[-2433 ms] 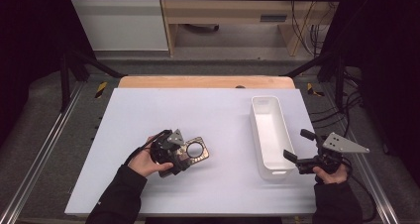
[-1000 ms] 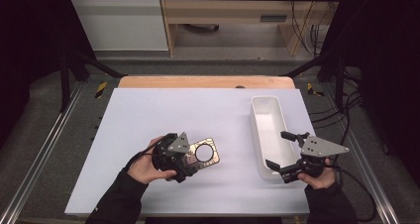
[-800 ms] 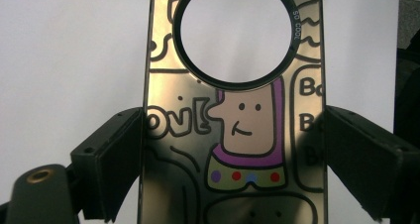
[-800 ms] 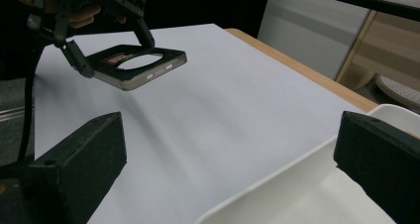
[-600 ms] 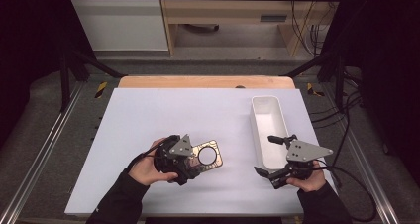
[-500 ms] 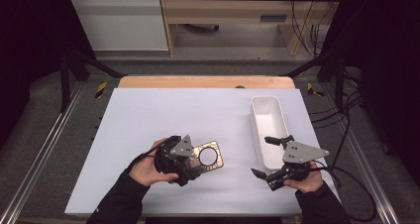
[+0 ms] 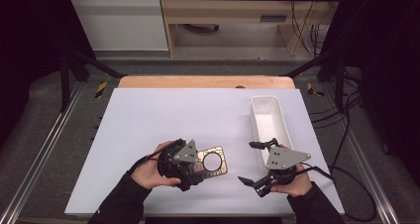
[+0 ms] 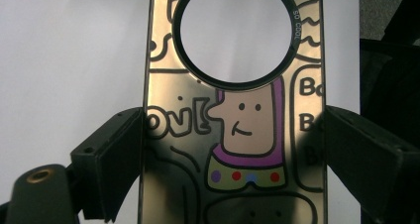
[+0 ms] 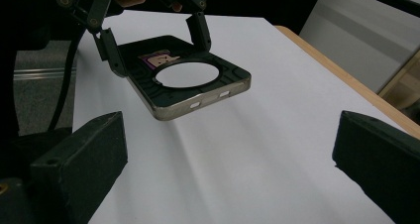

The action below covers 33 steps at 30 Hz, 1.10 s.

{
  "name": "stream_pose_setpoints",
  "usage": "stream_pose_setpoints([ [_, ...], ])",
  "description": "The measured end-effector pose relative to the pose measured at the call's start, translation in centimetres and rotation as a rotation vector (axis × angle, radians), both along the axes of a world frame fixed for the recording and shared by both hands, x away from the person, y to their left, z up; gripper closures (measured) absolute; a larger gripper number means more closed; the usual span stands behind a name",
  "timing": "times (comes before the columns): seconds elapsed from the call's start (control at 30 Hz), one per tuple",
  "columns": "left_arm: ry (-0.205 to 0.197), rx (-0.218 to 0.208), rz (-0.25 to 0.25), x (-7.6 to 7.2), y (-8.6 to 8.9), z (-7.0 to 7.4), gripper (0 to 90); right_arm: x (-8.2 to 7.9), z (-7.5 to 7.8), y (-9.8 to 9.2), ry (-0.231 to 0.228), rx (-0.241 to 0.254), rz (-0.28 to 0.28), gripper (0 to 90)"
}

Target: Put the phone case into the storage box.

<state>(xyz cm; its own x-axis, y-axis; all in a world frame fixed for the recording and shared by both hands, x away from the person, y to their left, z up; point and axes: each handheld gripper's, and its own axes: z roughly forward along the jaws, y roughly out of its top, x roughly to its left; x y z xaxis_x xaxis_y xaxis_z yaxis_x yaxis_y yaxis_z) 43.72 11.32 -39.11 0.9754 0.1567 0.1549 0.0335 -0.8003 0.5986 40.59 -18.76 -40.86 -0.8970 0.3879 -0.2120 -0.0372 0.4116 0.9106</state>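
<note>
A gold phone case (image 7: 214, 160) with cartoon drawings and a large round hole is held across its width by my left gripper (image 7: 197, 164), at the front middle of the white table. In the left gripper view both black pads (image 8: 115, 157) press on the long edges of the case (image 8: 237, 135). My right gripper (image 7: 247, 162) stands open, a short way right of the case, and points at it. In the right gripper view the case (image 9: 198, 92) hangs just above the table, its short end towards my wide jaws (image 9: 228, 169), with the left gripper (image 9: 156, 43) behind it.
A long white tray (image 7: 267, 120) stands at the right side of the table, just behind my right hand. The white table top (image 7: 163, 115) has a wooden strip along its far edge. Dark frame rails run down both sides.
My right gripper has moved left, from beside the tray towards the case, its jaws still wide. The left gripper and the case have hardly moved.
</note>
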Motion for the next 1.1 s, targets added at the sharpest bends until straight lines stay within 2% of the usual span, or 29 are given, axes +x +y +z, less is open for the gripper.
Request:
stream_pose_setpoints([
  [0.13,-0.015,0.007,-0.013,-0.3,-0.3,0.1,11.5,0.0,0.0,0.3,0.001,-0.006,0.020,1.5],
  [0.53,-0.042,0.015,-0.040,-0.8,-0.8,0.1,11.5,0.0,-0.1,1.7,0.004,-0.066,0.092,1.9],
  [1.1,-0.036,0.017,-0.088,-1.3,-1.4,-0.1,11.5,0.3,-0.7,3.7,0.012,-0.122,0.176,2.9],
])
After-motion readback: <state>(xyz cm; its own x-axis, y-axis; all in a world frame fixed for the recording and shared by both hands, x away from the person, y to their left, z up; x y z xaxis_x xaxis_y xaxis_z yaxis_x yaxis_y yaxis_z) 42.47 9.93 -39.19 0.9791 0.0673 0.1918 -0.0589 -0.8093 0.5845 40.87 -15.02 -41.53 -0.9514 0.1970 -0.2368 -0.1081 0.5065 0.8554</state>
